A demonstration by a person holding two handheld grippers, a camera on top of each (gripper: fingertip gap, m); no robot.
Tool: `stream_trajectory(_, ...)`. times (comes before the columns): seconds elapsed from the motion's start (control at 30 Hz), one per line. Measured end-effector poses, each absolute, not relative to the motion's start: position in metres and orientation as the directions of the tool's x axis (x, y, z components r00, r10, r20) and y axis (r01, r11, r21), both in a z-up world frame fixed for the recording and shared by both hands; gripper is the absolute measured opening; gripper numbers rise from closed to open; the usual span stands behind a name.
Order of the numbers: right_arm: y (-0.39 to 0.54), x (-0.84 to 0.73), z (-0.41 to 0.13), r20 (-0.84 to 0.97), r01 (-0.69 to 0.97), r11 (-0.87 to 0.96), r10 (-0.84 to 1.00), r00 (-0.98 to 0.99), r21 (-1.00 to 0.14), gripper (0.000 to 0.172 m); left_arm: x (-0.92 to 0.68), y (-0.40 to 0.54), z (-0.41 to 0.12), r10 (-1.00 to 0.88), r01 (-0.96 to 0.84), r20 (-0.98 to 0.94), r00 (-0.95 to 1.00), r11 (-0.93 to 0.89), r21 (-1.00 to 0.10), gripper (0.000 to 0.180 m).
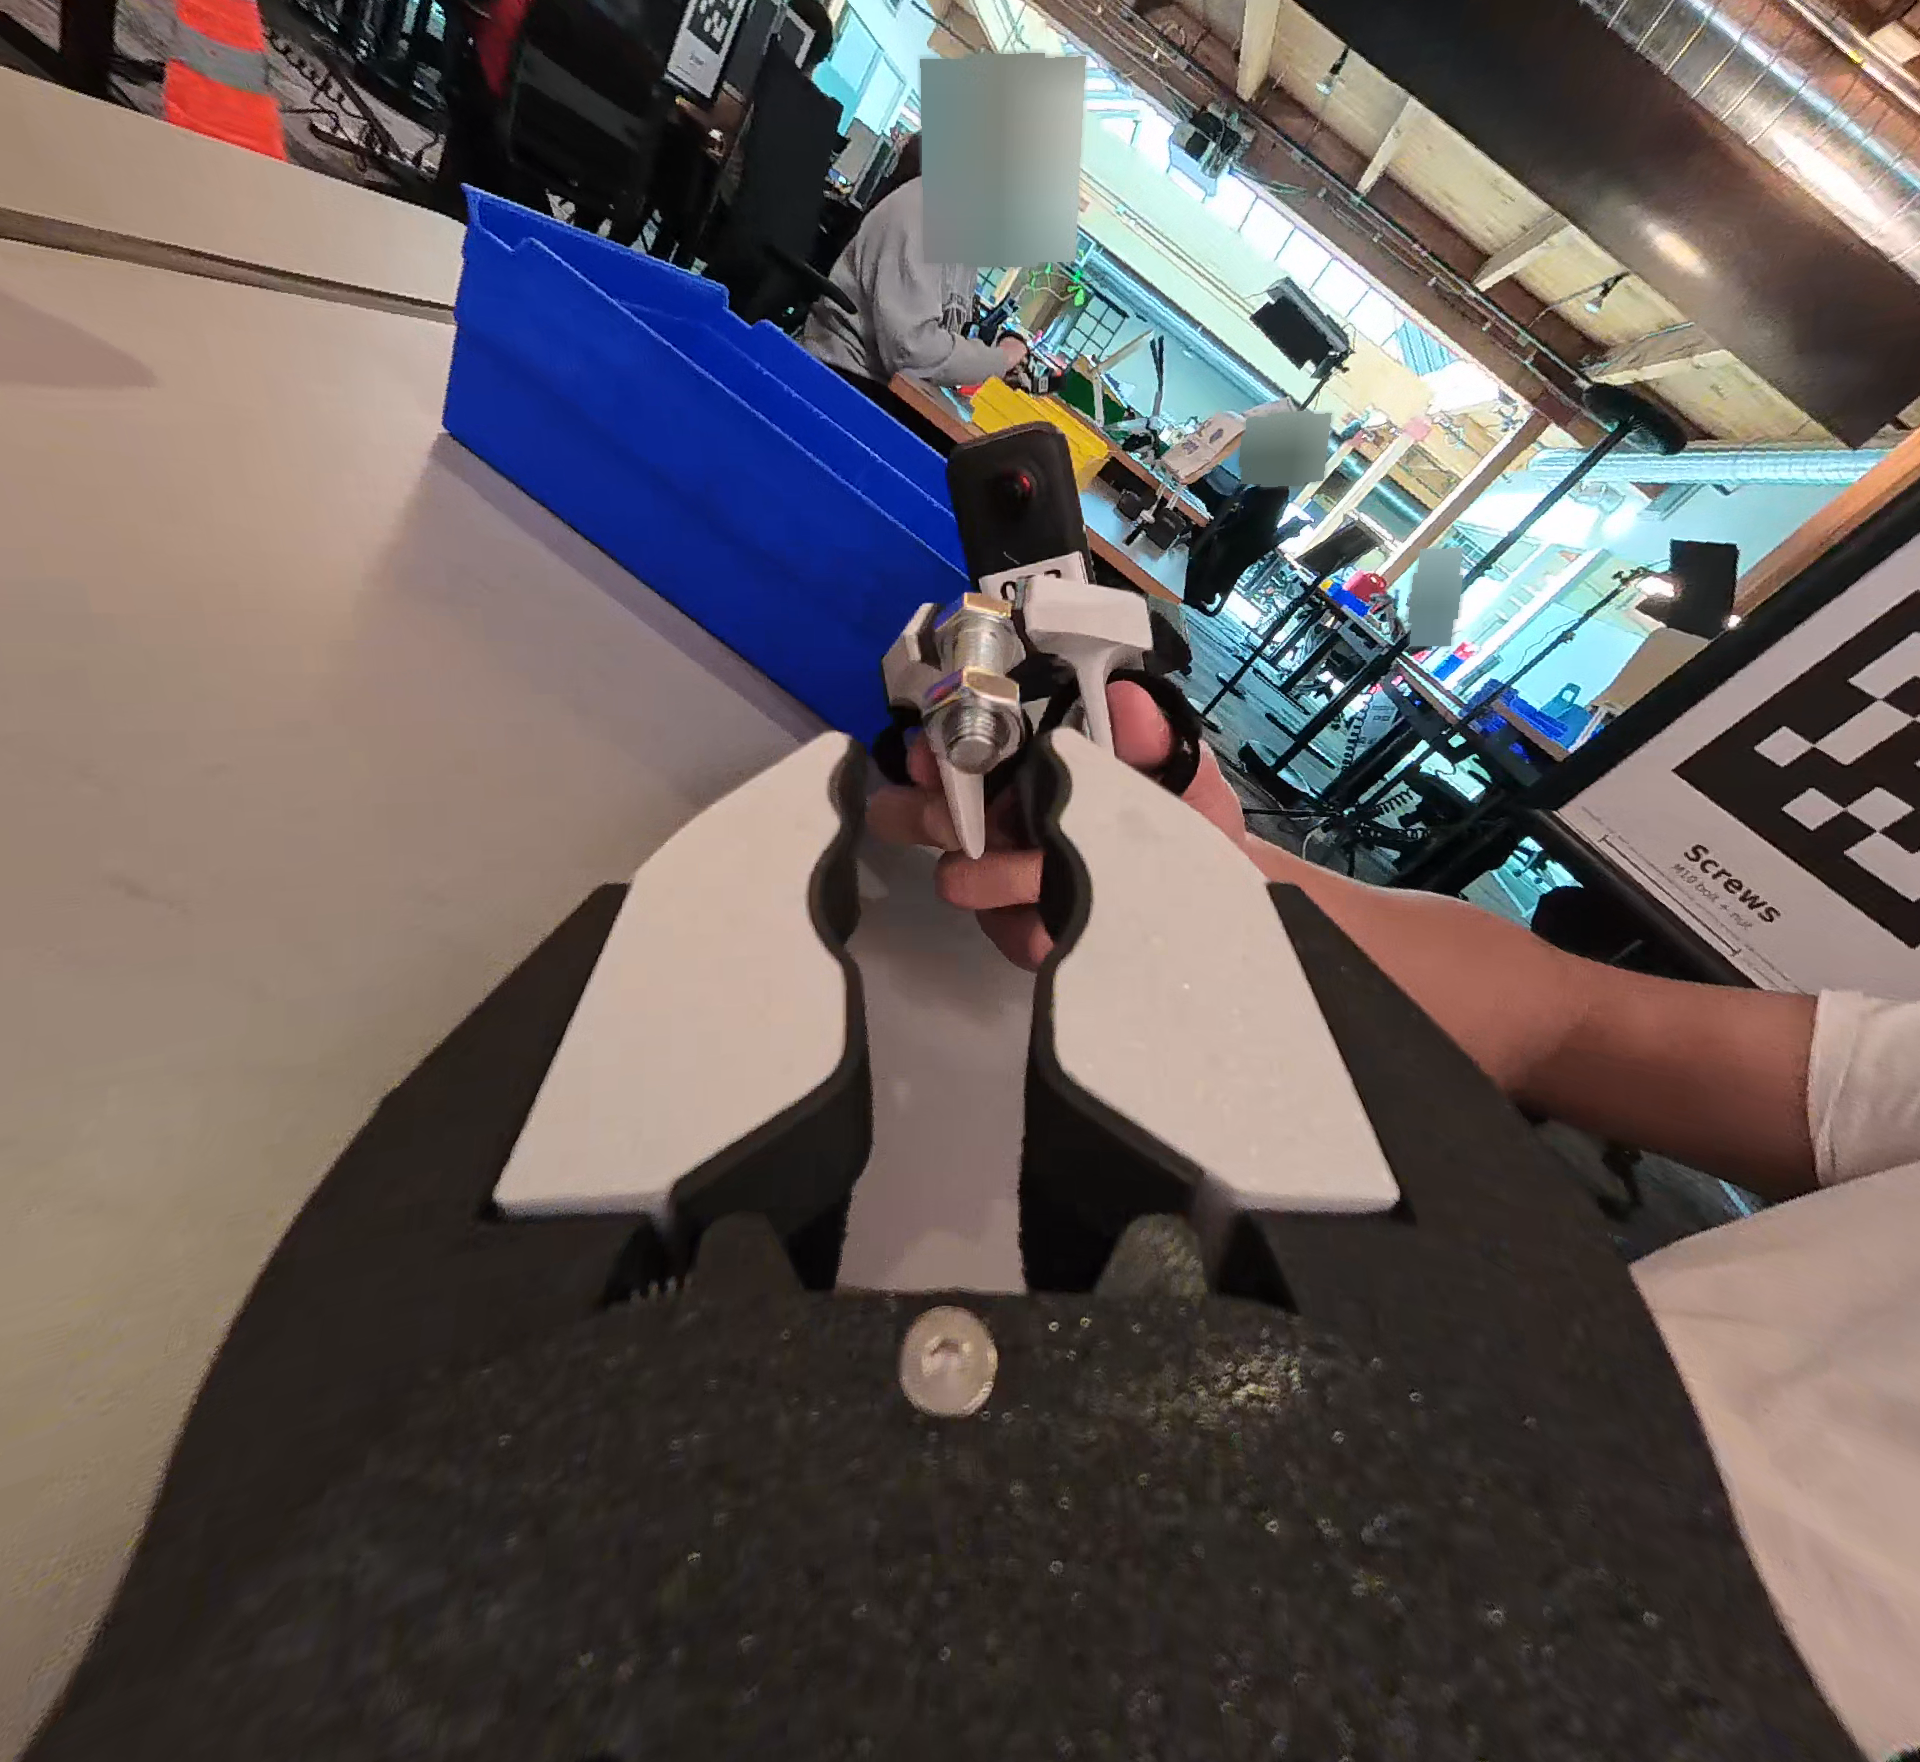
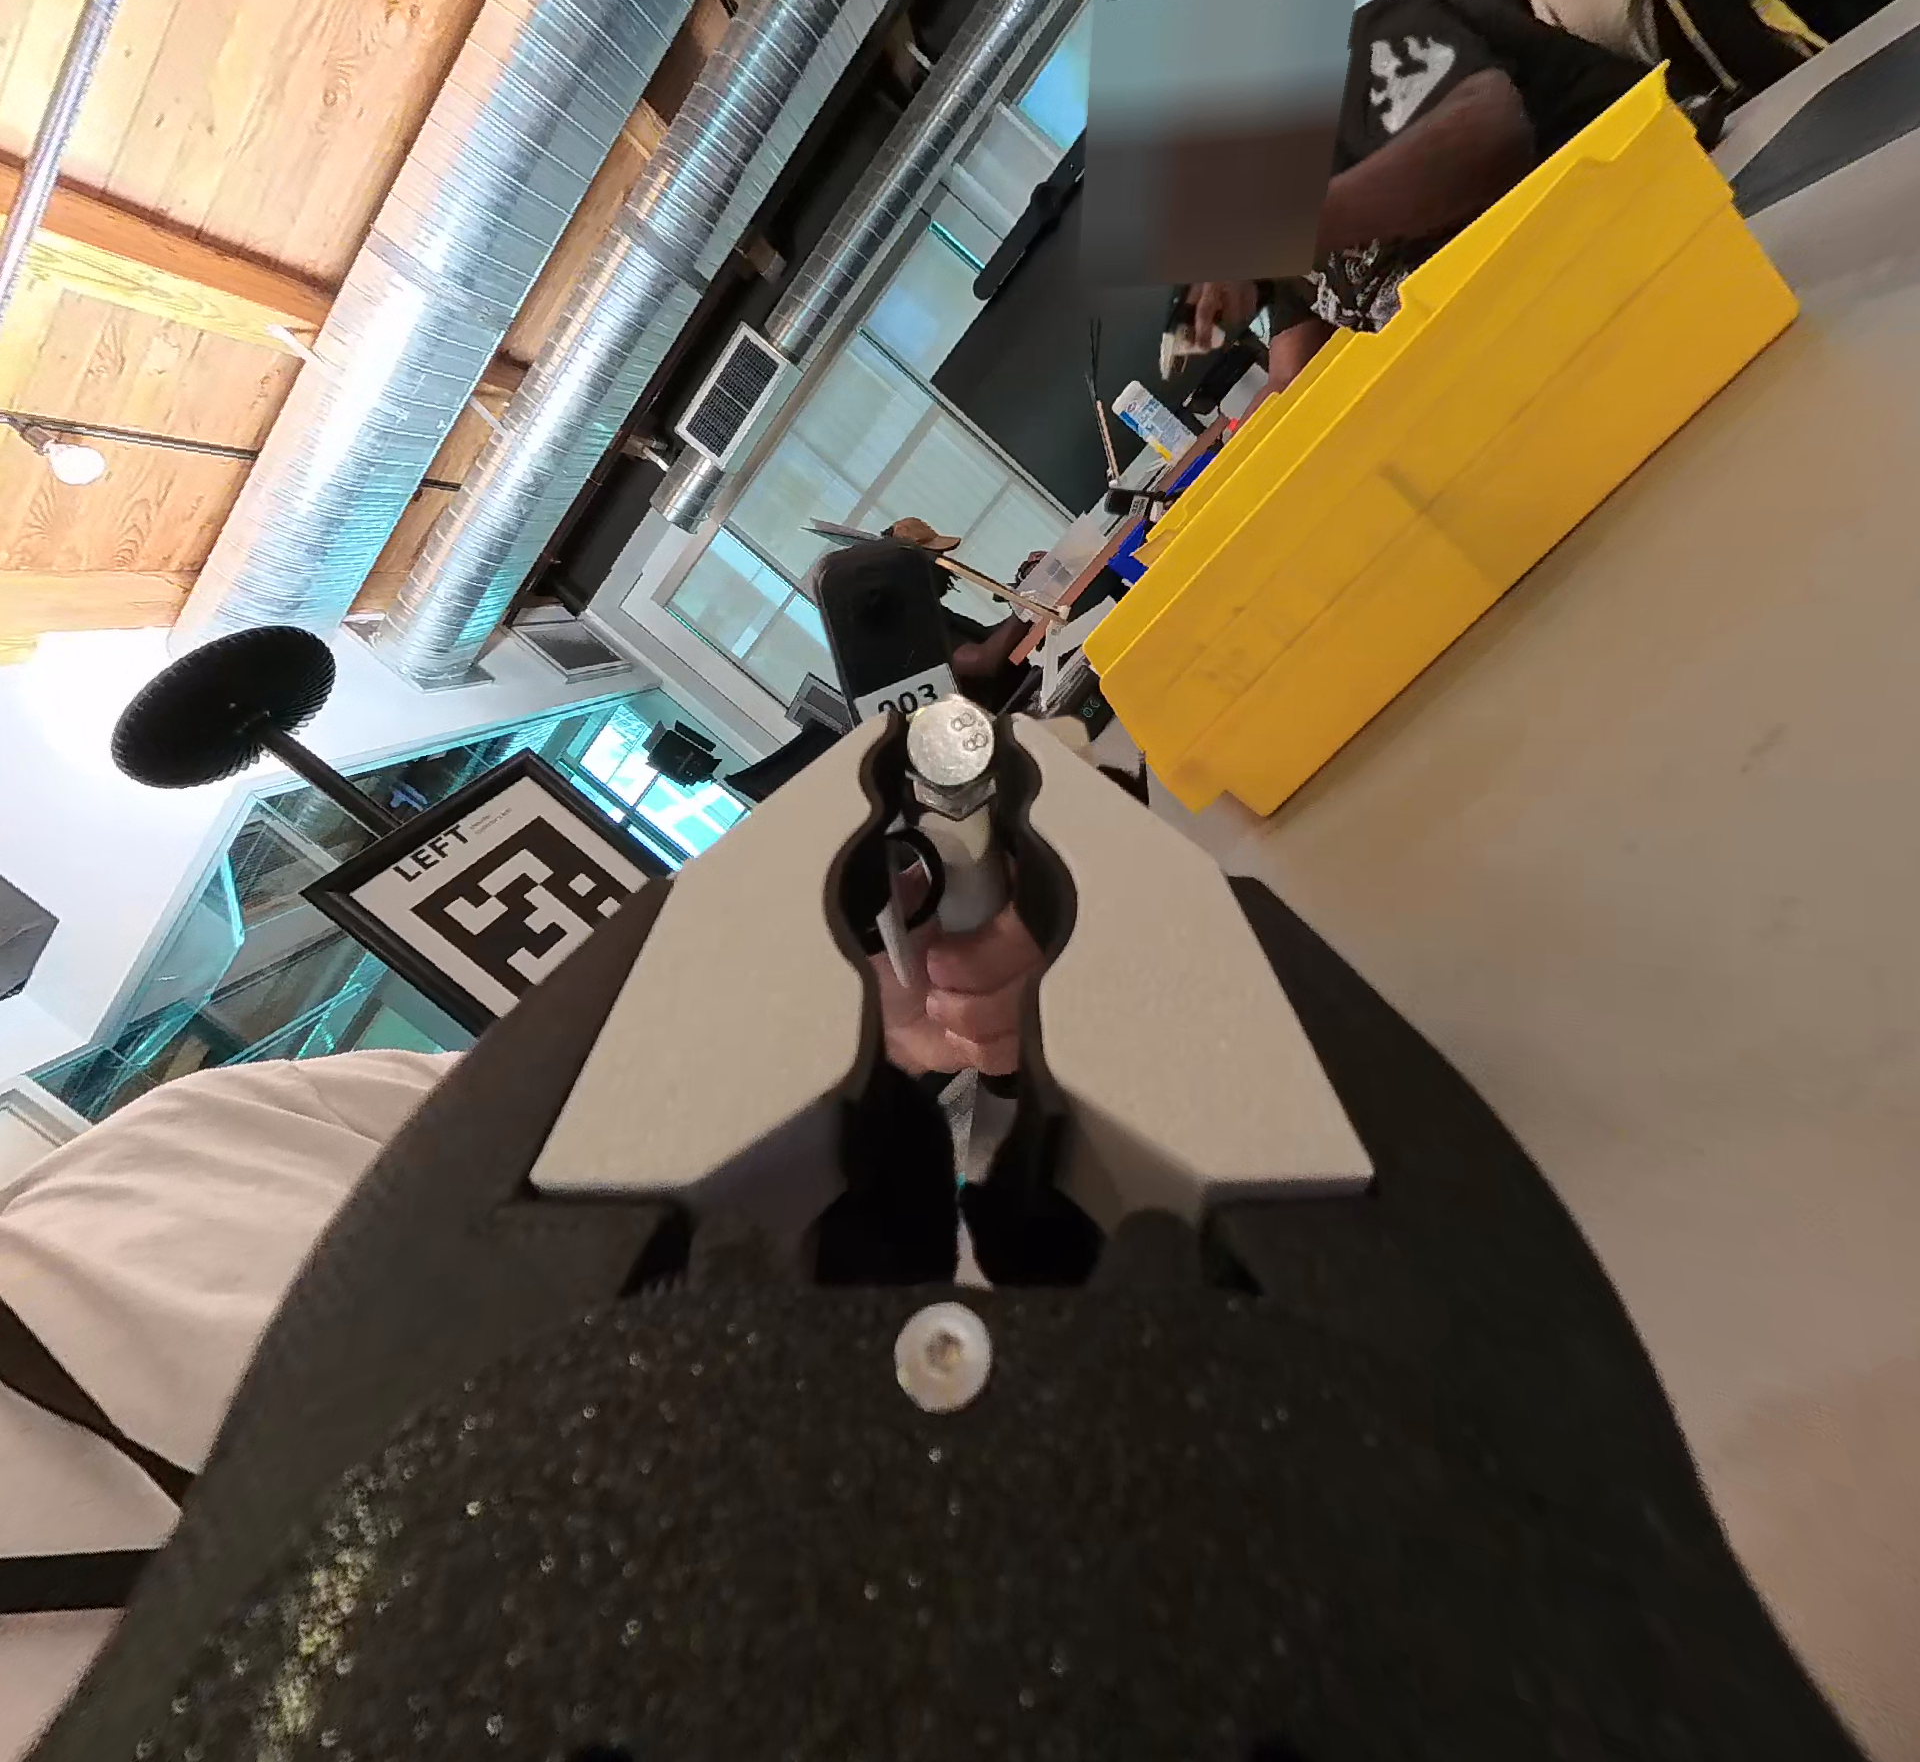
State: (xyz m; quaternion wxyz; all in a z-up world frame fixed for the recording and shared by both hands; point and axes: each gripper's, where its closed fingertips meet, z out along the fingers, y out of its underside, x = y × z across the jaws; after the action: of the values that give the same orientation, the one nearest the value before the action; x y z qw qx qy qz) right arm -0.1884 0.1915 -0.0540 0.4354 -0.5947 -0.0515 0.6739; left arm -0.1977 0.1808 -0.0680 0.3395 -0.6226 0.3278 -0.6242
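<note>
My right gripper [image 2: 948, 756] is shut on the hexagonal head of a silver bolt [image 2: 948, 744], held in the air above the table. A silver nut [image 2: 948, 793] sits on the bolt's thread just behind the head. In the left wrist view the same bolt [image 1: 975, 663] points its threaded end at me, with the nut [image 1: 982, 694] partway along it, held in the right gripper [image 1: 992, 637]. My left gripper [image 1: 951, 762] is open and empty. Its fingertips [image 1: 831, 767] stand just short of the bolt's threaded end and do not touch it.
A blue bin [image 1: 675, 445] stands on the pale table [image 1: 208, 673] behind the bolt. A yellow bin [image 2: 1455, 486] stands on the table at the right. A hand [image 1: 997, 881] grips the right gripper. A framed marker sign [image 1: 1818, 756] stands at the right edge. People work at tables farther back. The grippers are tip to tip, or close to it.
</note>
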Motion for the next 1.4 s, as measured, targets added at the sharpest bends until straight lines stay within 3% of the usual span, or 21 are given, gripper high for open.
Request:
stream_trajectory(0.23, 0.189, -0.193, -0.055, -0.760, -0.512, -0.630, 0.646, 0.072, -0.584, 0.016, -0.196, 0.176, -0.065, -0.906, 0.006, 0.421, 0.043, -0.422, -0.907, 0.018)
stream_trajectory(0.3, 0.188, -0.194, -0.056, -0.762, -0.507, -0.636, 0.644, 0.068, -0.582, 0.016, -0.197, 0.176, -0.067, -0.963, -0.041, 0.249, 0.101, -0.254, -0.966, 0.017)
stream_trajectory(0.37, 0.187, -0.195, -0.056, -0.766, -0.502, -0.644, 0.640, 0.059, -0.577, 0.016, -0.198, 0.177, -0.069, -0.983, -0.138, -0.058, 0.173, 0.034, -0.990, 0.018)
stream_trajectory(0.43, 0.187, -0.197, -0.058, -0.769, -0.494, -0.651, 0.636, 0.058, -0.576, 0.016, -0.201, 0.180, -0.072, -0.878, -0.273, -0.426, 0.218, 0.364, -0.890, 0.018)
stream_trajectory(0.5, 0.186, -0.199, -0.060, -0.776, -0.486, -0.663, 0.629, 0.051, -0.569, 0.017, -0.204, 0.184, -0.072, -0.644, -0.400, -0.734, 0.217, 0.627, -0.668, 0.018)
stream_trajectory(0.57, 0.187, -0.199, -0.064, -0.786, -0.480, -0.675, 0.616, 0.053, -0.561, 0.017, -0.206, 0.187, -0.073, -0.353, -0.513, -0.921, 0.166, 0.767, -0.386, 0.018)
stream_trajectory(0.63, 0.189, -0.198, -0.065, -0.792, -0.485, -0.677, 0.609, 0.052, -0.553, 0.017, -0.205, 0.188, -0.073, -0.197, -0.563, -0.969, 0.150, 0.788, -0.248, 0.018)
stream_trajectory(0.7, 0.191, -0.195, -0.065, -0.791, -0.490, -0.672, 0.608, 0.063, -0.555, 0.016, -0.202, 0.186, -0.079, -0.286, -0.551, -0.943, 0.172, 0.765, -0.332, 0.024)
stream_trajectory(0.8, 0.190, -0.193, -0.061, -0.775, -0.493, -0.652, 0.627, 0.075, -0.576, 0.017, -0.197, 0.180, -0.080, -0.609, -0.457, -0.754, 0.246, 0.613, -0.645, 0.035)
stream_trajectory(0.9, 0.189, -0.190, -0.057, -0.751, -0.500, -0.620, 0.653, 0.101, -0.606, 0.017, -0.197, 0.173, -0.071, -0.882, -0.275, -0.362, 0.302, 0.284, -0.919, 0.041)
stream_trajectory(0.97, 0.190, -0.188, -0.054, -0.744, -0.514, -0.605, 0.660, 0.104, -0.609, 0.016, -0.199, 0.174, -0.067, -0.953, -0.148, -0.043, 0.301, -0.002, -0.989, 0.041)
stream_trajectory(1.07, 0.191, -0.186, -0.054, -0.744, -0.521, -0.601, 0.660, 0.104, -0.606, 0.016, -0.200, 0.176, -0.064, -0.902, 0.005, 0.381, 0.202, -0.388, -0.922, 0.040)
stream_trajectory(1.13, 0.191, -0.186, -0.054, -0.743, -0.520, -0.601, 0.661, 0.105, -0.607, 0.017, -0.199, 0.176, -0.062, -0.827, 0.059, 0.552, 0.106, -0.549, -0.834, 0.035)
stream_trajectory(1.33, 0.188, -0.192, -0.055, -0.738, -0.500, -0.608, 0.667, 0.102, -0.617, 0.017, -0.196, 0.175, -0.065, -0.714, 0.072, 0.701, 0.005, -0.698, -0.712, 0.031)
stream_trajectory(1.4, 0.188, -0.195, -0.056, -0.738, -0.493, -0.611, 0.666, 0.103, -0.620, 0.017, -0.196, 0.175, -0.064, -0.682, 0.082, 0.731, -0.029, -0.730, -0.678, 0.018)
